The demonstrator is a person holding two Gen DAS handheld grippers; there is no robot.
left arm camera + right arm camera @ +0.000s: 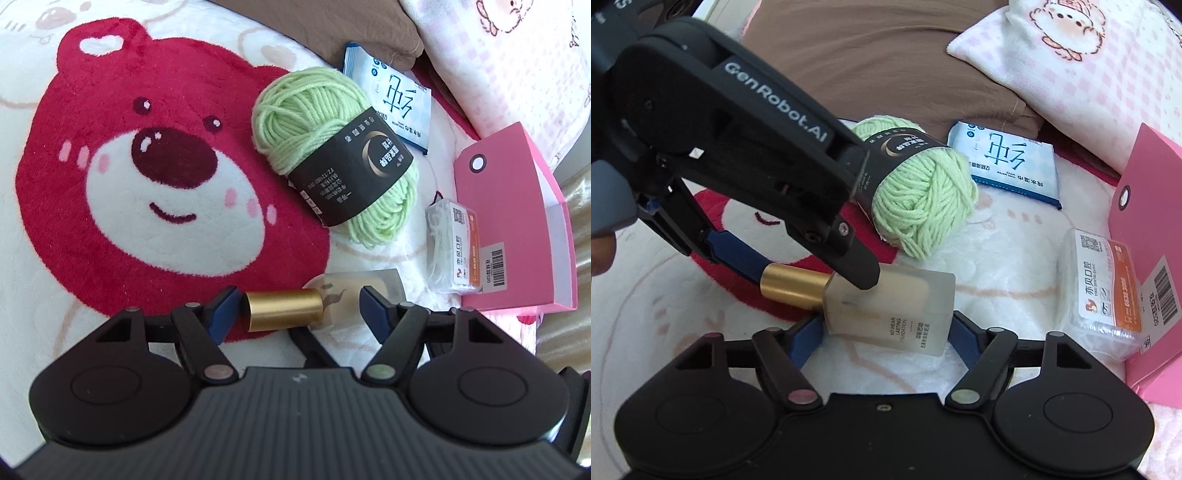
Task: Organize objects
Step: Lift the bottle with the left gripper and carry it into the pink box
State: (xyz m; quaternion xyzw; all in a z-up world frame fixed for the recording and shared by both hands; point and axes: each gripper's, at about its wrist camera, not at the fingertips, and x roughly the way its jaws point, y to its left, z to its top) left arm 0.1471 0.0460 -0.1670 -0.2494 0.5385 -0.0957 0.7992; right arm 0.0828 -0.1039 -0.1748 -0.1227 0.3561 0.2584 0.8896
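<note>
Both grippers are meeting at a frosted rectangular foundation bottle (890, 314) with a gold cylindrical cap (282, 310), lying low in the frame centre on a white plush blanket (997, 240).

The left gripper (299, 314) is standing with jaws apart, its left pad beside the cap; the right gripper (886, 328) is bracketing the bottle, though whether its blue pads are pressing it cannot be told; a light green yarn ball (923, 199) in a black paper band is sitting above, with a blue-and-white wipes packet (1008, 162) upper right and a pink cardboard box (1145, 221) at the right edge.
</note>
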